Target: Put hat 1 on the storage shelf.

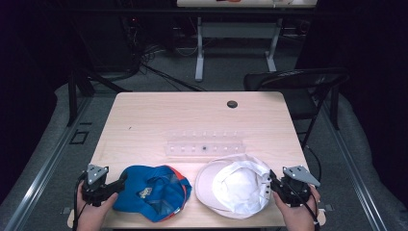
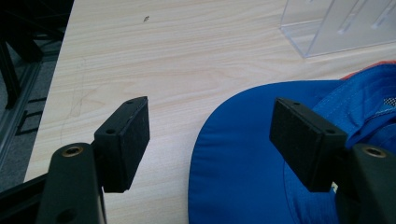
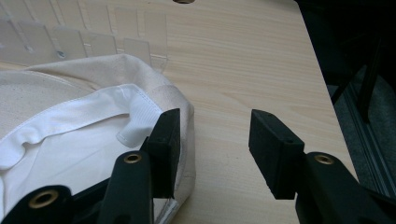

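Dark floor and cables surround our pale wooden table (image 1: 159, 120), with a black chair (image 1: 298, 84) beyond its far right corner. We hold our left gripper (image 2: 210, 135) at the near left edge, jaws wide apart over the brim of the blue cap (image 1: 154, 192), gripping nothing. That cap lies upside down, and its orange trim barely shows. Our right gripper (image 3: 212, 149) sits at the near right, jaws also apart; one jaw lies against the rim of the white cap (image 1: 235, 185), the other over bare wood. A clear slotted rack (image 1: 204, 143) behind both caps is hard to make out.
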{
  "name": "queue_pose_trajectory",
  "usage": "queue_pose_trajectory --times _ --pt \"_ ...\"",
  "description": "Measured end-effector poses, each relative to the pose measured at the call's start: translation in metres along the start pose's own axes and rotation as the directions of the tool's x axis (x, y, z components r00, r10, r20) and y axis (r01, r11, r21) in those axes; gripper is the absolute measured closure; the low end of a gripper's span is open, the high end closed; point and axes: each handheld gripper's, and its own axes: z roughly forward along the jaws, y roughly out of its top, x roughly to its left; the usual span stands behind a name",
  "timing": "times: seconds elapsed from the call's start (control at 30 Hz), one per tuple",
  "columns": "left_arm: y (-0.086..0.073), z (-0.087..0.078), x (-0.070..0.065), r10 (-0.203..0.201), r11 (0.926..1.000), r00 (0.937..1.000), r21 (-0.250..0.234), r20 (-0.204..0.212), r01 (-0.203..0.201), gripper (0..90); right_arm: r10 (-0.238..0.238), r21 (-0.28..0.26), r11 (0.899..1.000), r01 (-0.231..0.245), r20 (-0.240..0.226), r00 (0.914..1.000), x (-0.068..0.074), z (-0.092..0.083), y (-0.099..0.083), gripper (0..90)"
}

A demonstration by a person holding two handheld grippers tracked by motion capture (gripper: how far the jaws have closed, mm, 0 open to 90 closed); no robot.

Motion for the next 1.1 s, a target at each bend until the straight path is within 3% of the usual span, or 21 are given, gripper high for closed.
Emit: queue_pose_trajectory --times 0.1,0.13,0.17,0.3,0.37,0.43,0.53,0.57,0.6,0.63,0.7,0.83,0.97,1.07,1.1 --pt "0.001 0.000 0.001 0.008 1.0000 0.9999 0.002 -0.006 -0.008 29.0 0.037 0.007 0.999 -0.037 -0.025 0.9990 0.000 -0.002 0.004 53.9" --pt "0.001 0.000 0.002 0.020 0.9998 0.9995 0.008 -0.026 -0.020 28.9 0.084 0.028 0.996 -0.083 -0.073 0.9937 -0.001 -0.004 0.010 53.9" --pt "0.002 0.000 0.003 0.022 0.9997 0.9994 0.009 -0.028 -0.022 28.3 0.092 0.035 0.995 -0.090 -0.089 0.9917 -0.002 -0.005 0.012 53.8" --pt "0.003 -0.001 0.003 0.002 1.0000 1.0000 0.001 0.000 -0.002 28.2 0.131 0.078 0.990 -0.121 -0.137 0.9818 -0.009 -0.010 0.023 50.7" --pt "0.003 0.000 0.003 -0.006 0.9999 0.9999 0.009 0.009 0.006 28.2 0.176 0.139 0.979 -0.152 -0.183 0.9673 -0.013 -0.011 0.027 49.4" --pt "0.002 0.000 0.003 -0.008 0.9999 0.9999 0.014 0.008 0.008 28.2 0.227 0.208 0.961 -0.182 -0.216 0.9496 -0.017 -0.010 0.030 49.0" --pt "0.001 0.001 0.001 -0.006 0.9999 1.0000 0.014 0.005 0.006 28.2 0.251 0.284 0.941 -0.184 -0.221 0.9424 -0.022 -0.007 0.033 48.9" --pt "0.001 0.001 0.001 -0.006 0.9999 1.0000 0.014 0.005 0.006 28.2 0.251 0.284 0.941 -0.184 -0.221 0.9424 -0.022 -0.007 0.033 48.9" --pt "0.001 0.001 0.000 0.002 0.9999 1.0000 0.012 0.006 -0.002 28.3 0.270 0.335 0.924 -0.184 -0.232 0.9346 -0.024 -0.006 0.035 48.9" --pt "0.001 0.001 0.000 0.002 1.0000 1.0000 0.007 0.007 -0.002 28.3 0.269 0.344 0.922 -0.180 -0.231 0.9349 -0.024 -0.005 0.036 48.6" --pt "0.002 0.001 -0.002 0.010 0.9999 0.9999 0.007 0.012 -0.010 28.7 0.286 0.380 0.907 -0.182 -0.237 0.9286 -0.025 -0.004 0.039 48.3" --pt "0.001 0.002 -0.005 0.026 0.9996 0.9995 0.014 0.020 -0.026 29.1 0.327 0.447 0.875 -0.186 -0.260 0.9086 -0.027 0.004 0.041 48.1" --pt "0.001 0.002 -0.007 0.030 0.9995 0.9993 0.012 0.022 -0.031 29.2 0.327 0.488 0.856 -0.173 -0.250 0.9114 -0.026 0.013 0.040 48.1" --pt "0.001 0.002 -0.008 0.033 0.9994 0.9992 0.013 0.021 -0.034 29.5 0.346 0.506 0.844 -0.178 -0.260 0.9016 -0.026 0.018 0.038 48.1" --pt "0.001 0.002 -0.008 0.033 0.9994 0.9992 0.013 0.021 -0.034 29.6 0.358 0.528 0.830 -0.181 -0.255 0.8980 -0.026 0.019 0.038 48.1"
